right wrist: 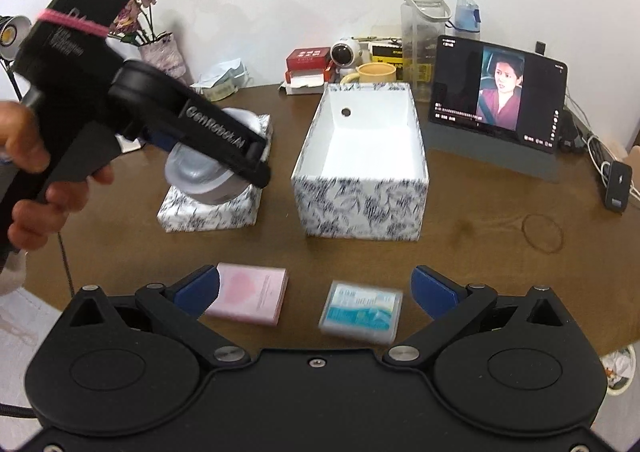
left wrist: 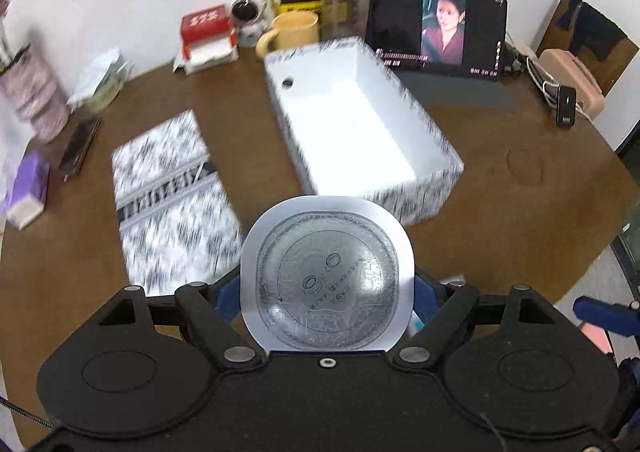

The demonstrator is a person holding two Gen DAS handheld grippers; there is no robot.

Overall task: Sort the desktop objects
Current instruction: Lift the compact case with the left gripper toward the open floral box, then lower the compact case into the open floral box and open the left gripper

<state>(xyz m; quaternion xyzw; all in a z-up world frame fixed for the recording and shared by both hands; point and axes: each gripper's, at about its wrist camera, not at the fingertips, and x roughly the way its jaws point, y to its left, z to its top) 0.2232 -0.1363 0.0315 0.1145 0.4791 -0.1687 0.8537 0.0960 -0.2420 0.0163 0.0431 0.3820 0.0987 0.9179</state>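
The left gripper (left wrist: 327, 294) is pinched on a round lidded container (left wrist: 327, 284), a white-rimmed tub with a clear embossed lid; its blue pads press the container from both sides, and the container fills the gap between the fingers, its lid facing the left wrist camera. In that view the open patterned box (left wrist: 360, 123) lies at 12 o'clock from the container, with its white interior exposed, and the box lid (left wrist: 176, 195) lies flat at 10 o'clock. The right wrist view shows what the left one cannot: the left gripper (right wrist: 224, 159) seen from outside, gripped by a person's hand (right wrist: 44, 171), holding the container (right wrist: 208, 175) in the air over the box lid (right wrist: 212, 207), clear of the table (right wrist: 500, 252). The box (right wrist: 364, 167) stands at 3 o'clock from the held container, well apart from it. The right gripper (right wrist: 316, 292) is spread wide and holds nothing; its blue pads (right wrist: 434, 292) stand on either side of two items on the table. A pink notepad (right wrist: 252, 296) lies just beside the left pad, and a small clear case with a blue label (right wrist: 362, 312) lies between the fingers, nearer the right one. Only the left wrist view shows the lid's printed markings; these are too small to read. A tablet (right wrist: 498, 91) stands at 1 o'clock behind the box.
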